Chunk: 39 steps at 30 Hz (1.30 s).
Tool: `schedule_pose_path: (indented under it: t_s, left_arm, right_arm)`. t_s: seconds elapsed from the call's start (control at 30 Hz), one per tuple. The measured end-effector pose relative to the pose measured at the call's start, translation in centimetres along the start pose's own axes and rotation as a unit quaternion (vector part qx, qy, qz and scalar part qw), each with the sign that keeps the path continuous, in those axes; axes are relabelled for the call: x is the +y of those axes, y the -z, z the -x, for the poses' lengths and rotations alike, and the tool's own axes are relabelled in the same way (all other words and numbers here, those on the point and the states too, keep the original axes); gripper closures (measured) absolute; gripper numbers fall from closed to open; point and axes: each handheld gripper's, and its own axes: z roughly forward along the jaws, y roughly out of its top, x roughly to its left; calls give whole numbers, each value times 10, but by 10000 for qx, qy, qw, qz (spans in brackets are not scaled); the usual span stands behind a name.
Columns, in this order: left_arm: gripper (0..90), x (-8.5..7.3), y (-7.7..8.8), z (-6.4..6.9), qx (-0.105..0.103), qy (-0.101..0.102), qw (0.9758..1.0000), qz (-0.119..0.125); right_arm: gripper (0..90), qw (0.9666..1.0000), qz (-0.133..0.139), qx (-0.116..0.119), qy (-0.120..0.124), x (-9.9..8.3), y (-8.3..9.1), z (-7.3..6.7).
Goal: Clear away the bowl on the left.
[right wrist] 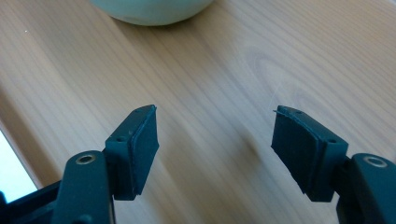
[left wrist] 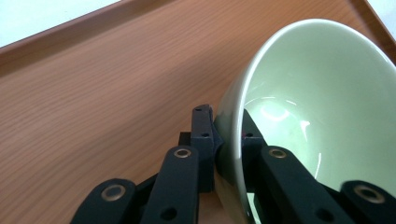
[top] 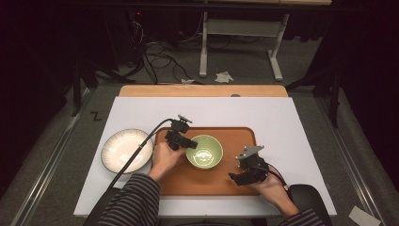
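Carefully now: the left gripper pinches the rim of the green bowl, which sits on the wooden tray. Keep the bowl level and the pinch firm. The right gripper hovers wide and empty above the tray.

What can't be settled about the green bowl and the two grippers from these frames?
- Green bowl base: hidden by its own body in the high view, so resting or lifted off the tray is unclear.
- Bowl in the right gripper view: cut off by the top edge.
- Left gripper outer pad: pinched on the rim, hidden behind the bowl wall.
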Motion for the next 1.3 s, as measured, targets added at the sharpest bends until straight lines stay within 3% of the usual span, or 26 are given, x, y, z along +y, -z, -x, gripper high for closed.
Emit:
schedule_pose_path:
  t_s: [0.2, 0.6, 0.87, 1.17, 1.3]
  left_arm:
    - [830, -1, -5, 3, 154, -113, 9998, 28]
    - [777, -1, -5, 1, 119, -75, 9999, 23]
    - [572, -2, -3, 0, 83, -101, 9999, 4]
    - [435, -6, 21, 8, 125, -623, 9979, 146]
    - [430, -7, 31, 9, 102, -667, 9972, 325]
  right_arm:
    - [331, 10000, 11, 14, 4, 0, 0, -1]
    - [330, 10000, -1, 23, -1, 0, 0, 0]
    - [330, 10000, 13, 49, 27, -1, 1, -1]
    - [330, 10000, 34, 64, 29, -1, 1, -1]
    - [330, 10000, 8, 56, 39, 0, 1, -1]
